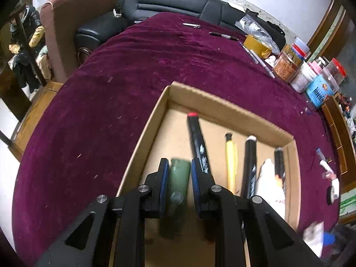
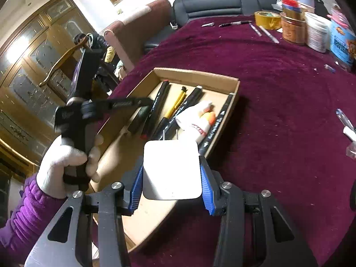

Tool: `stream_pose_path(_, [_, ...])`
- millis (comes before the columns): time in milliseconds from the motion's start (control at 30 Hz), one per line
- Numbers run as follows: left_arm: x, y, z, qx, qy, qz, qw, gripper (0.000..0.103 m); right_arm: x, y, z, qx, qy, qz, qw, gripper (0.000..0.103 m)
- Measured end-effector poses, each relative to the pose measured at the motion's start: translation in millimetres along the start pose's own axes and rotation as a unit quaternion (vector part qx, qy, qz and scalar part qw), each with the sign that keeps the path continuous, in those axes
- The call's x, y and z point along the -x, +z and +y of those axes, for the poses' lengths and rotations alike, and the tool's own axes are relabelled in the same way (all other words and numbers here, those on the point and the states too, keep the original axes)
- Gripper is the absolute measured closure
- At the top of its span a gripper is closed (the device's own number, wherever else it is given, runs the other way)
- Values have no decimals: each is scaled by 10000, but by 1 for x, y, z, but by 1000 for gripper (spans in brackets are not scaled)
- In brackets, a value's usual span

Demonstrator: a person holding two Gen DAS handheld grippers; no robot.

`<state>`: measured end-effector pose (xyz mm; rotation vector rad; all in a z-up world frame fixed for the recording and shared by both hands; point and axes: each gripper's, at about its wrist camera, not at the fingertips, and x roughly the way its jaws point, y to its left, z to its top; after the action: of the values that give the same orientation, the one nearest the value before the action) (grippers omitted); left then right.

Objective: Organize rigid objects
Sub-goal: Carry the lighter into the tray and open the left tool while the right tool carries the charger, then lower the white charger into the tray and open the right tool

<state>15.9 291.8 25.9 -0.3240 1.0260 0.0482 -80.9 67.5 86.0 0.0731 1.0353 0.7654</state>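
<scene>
The left gripper (image 1: 178, 173) pinched a dark green cylinder (image 1: 178, 178) between its fingers over the cardboard tray (image 1: 144, 129). The right gripper (image 2: 171, 178) clamped a white charger block (image 2: 171, 169) above the tray's near edge. Markers (image 1: 198, 142), a yellow pen (image 1: 230, 155) and a glue bottle (image 2: 200, 120) crowded the tray on the purple-clothed bench (image 1: 111, 89).

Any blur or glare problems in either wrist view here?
Left wrist view: motion blur smears the green cylinder and the items in the cardboard box. Right wrist view: the white block in the right tool is overexposed; the cabinet glass shows glare.
</scene>
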Motion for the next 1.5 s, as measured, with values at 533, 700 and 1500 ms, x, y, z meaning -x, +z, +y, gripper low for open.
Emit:
stream_pose_path(533, [156,-76,68,703,-608,-1645,9820,40,-66,19,65,303,403,768,9958,59])
stream_pose_path(700, [170,-99,85,803,-410,-1832,9789,40,-107,29,89,294,394,1126,9924,59])
stream_pose_path(1500, [175,-130,58,568,-345,-1741,9825,40,-59,41,80,305,20,22,9995,55])
